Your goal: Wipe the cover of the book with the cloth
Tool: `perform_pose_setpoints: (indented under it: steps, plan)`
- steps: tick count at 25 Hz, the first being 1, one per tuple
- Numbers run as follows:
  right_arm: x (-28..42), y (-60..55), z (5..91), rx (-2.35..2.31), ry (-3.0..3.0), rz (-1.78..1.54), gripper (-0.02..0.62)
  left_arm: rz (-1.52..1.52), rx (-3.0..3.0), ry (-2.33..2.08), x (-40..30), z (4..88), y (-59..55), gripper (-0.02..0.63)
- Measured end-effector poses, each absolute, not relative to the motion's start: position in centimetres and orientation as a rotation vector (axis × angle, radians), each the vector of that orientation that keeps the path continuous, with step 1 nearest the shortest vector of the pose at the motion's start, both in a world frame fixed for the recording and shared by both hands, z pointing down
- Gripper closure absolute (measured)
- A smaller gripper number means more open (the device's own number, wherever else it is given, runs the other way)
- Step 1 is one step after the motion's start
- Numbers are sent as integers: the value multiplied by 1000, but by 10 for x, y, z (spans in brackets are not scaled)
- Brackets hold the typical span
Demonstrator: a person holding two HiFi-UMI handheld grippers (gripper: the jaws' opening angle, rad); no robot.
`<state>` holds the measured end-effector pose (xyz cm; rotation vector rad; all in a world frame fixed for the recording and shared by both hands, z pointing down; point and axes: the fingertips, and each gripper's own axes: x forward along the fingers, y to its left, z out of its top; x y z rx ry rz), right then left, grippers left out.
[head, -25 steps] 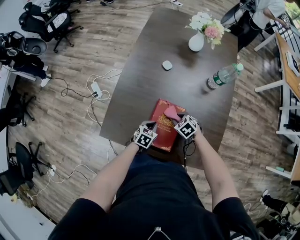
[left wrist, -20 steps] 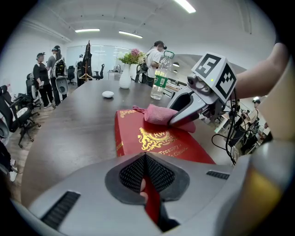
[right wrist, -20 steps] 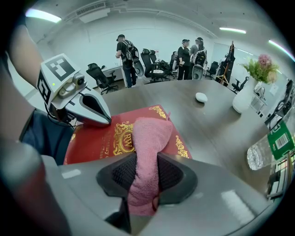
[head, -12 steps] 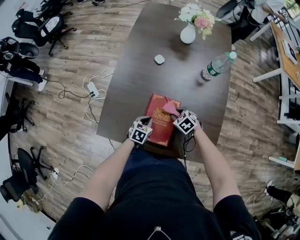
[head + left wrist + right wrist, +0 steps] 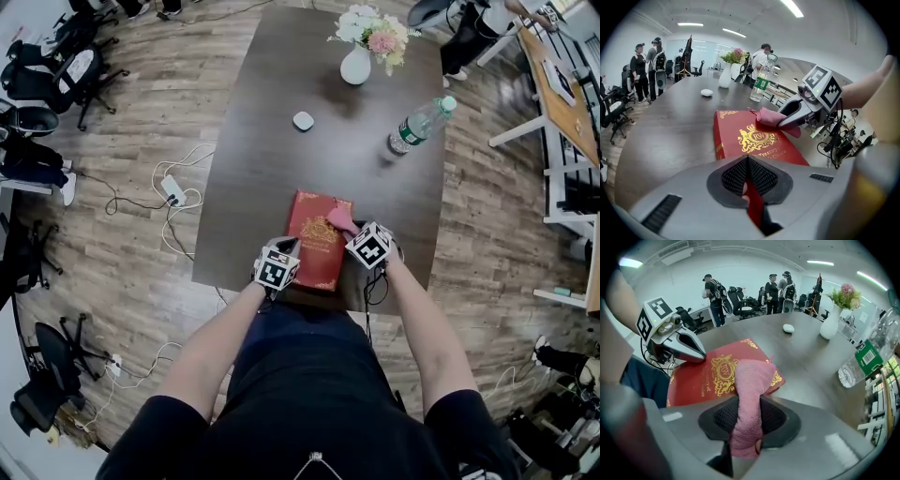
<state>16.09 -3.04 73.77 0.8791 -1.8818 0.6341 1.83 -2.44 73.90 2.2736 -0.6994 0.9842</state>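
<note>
While the book (image 5: 317,246) lies flat at the near edge of the table (image 5: 281,141), right in front of the person, both grippers are on it.

State of left gripper (image 5: 749,182): pads together on a thin red sliver, which I read as the book's near-left edge (the head view puts this gripper at that corner). It looks to be pinning the book, not wiping.

State of right gripper (image 5: 748,417): jaws clamped on the cloth (image 5: 751,380), pink and bunched, its free end draped forward onto the cover.

Cloth position: right side of the cover, toward the far half, just beside the gold crest (image 5: 719,373) and overlapping its edge. It touches the cover, as far as the right gripper view shows.

Geometry for the next stroke: the book's long axis runs away from the person, tipped slightly off square to the table. From the right gripper, bare cover lies to its left and back toward the body, with little ahead or to the right. A wipe probably has to go leftward across the short axis, or pull back along the long one. The left gripper occupies the near-left corner, so a full diagonal sweep would run into it.

Judgement: wiping in hand; progress cannot be graded from the cover's look. Risk: the book slides if the left clamp is light.
</note>
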Motion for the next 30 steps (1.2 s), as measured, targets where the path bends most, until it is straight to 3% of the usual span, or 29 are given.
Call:
perform_pose_setpoints:
  steps: [16, 30]
  plan:
    - [123, -40, 699, 1019, -1847, 606, 472, 1015, 2357, -405, -11, 734, 18, 611]
    - [60, -67, 706, 804, -1974, 502, 472, 957, 2333, -223, 9, 736, 55, 611]
